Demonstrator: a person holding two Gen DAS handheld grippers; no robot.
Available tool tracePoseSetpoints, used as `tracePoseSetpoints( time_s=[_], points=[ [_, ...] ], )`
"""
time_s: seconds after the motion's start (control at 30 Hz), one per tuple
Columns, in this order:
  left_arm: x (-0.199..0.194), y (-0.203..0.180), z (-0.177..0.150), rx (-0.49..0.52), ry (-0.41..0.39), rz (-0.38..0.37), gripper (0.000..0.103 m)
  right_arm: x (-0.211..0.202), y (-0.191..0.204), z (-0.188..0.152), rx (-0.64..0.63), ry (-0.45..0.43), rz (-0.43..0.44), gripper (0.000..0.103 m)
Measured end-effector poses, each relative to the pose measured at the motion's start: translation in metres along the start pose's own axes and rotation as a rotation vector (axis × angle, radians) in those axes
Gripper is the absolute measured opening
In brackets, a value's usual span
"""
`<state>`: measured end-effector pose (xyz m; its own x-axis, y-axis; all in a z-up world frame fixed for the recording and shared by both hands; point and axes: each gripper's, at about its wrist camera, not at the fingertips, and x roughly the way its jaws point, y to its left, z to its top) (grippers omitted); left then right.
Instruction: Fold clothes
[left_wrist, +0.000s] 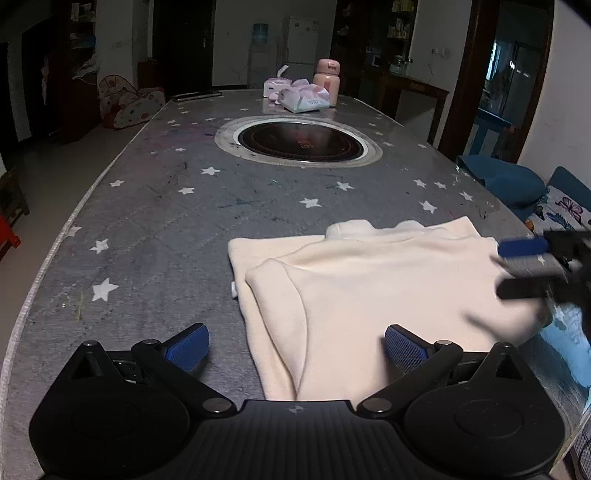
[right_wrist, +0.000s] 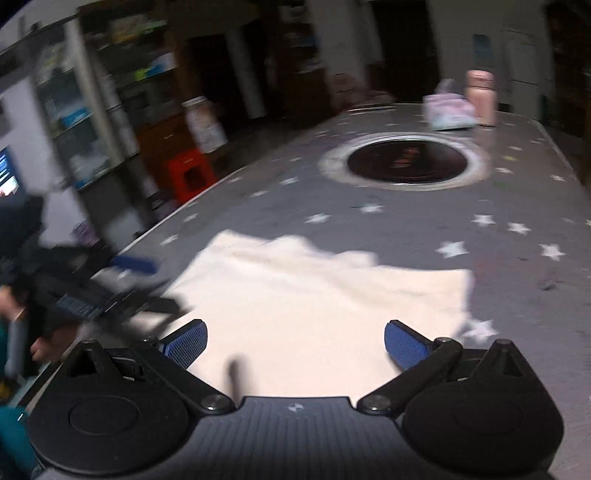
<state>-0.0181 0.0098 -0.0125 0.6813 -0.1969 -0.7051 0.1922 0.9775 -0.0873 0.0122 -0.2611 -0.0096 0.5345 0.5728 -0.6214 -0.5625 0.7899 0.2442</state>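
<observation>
A cream garment (left_wrist: 369, 291) lies folded on the grey star-patterned table (left_wrist: 155, 229), near its front edge. My left gripper (left_wrist: 297, 349) is open and empty, its fingers straddling the garment's left part just above it. My right gripper (right_wrist: 295, 345) is open and empty over the garment (right_wrist: 314, 314); that view is motion-blurred. The right gripper also shows at the right edge of the left wrist view (left_wrist: 524, 267), blurred, over the garment's right side. The left gripper shows blurred at the left of the right wrist view (right_wrist: 122, 284).
A round black cooktop (left_wrist: 299, 142) is set into the table's middle. Wipe packs (left_wrist: 303, 96) and a pink bottle (left_wrist: 327, 79) stand at the far end. Blue cushions (left_wrist: 517, 184) lie off the right edge. A red stool (right_wrist: 190, 173) stands left of the table.
</observation>
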Motion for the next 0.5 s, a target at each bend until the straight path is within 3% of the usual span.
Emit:
tracePoseSetpoints(
  time_s=[0.23, 0.5],
  points=[
    [0.006, -0.003, 0.0, 0.007, 0.017, -0.006, 0.103, 0.025, -0.04, 0.005, 0.101, 0.041, -0.056, 0.103],
    [0.012, -0.002, 0.001, -0.001, 0.033, -0.014, 0.103, 0.028, -0.019, 0.026, 0.052, 0.014, 0.037, 0.103]
  ],
)
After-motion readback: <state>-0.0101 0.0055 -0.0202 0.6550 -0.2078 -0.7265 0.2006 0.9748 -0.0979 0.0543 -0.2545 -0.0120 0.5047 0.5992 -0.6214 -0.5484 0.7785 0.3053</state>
